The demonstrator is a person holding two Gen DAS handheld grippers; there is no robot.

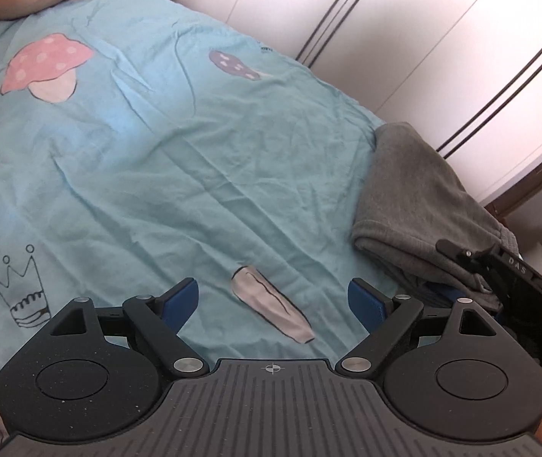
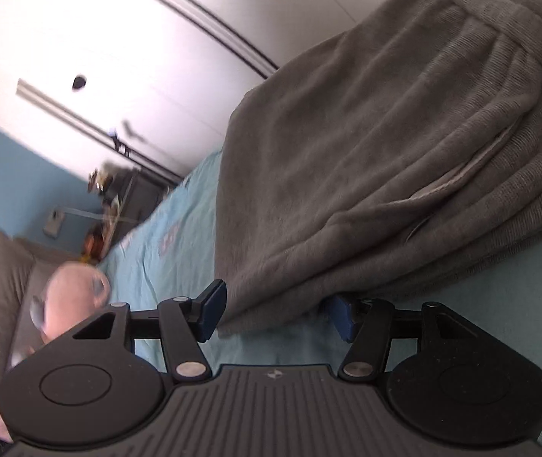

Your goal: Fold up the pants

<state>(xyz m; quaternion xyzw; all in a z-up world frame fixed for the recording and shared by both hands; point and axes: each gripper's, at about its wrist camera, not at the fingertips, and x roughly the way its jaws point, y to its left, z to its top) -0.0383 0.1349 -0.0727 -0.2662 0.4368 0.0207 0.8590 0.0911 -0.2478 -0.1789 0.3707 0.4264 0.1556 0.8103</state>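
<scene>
Grey pants (image 2: 366, 160), one folded stack, are lying at the teal bedsheet's (image 1: 179, 175) edge. Two grippers: left gripper (image 1: 273, 302) gaping wide over bare sheet, right gripper (image 2: 276, 314) parted around the stack's corner, not pinching.

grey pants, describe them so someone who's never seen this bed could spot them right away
Find the bed under the pale blue sheet printed with mushrooms and a crown. At its edge nearest the white wardrobe doors lies the folded stack of grey pants, the only plain, dark, thick fabric there.

One folded grey pants (image 1: 415, 198) lies on one bed (image 1: 195, 175); two tools: left tool (image 1: 273, 301), right tool (image 2: 276, 314).
</scene>
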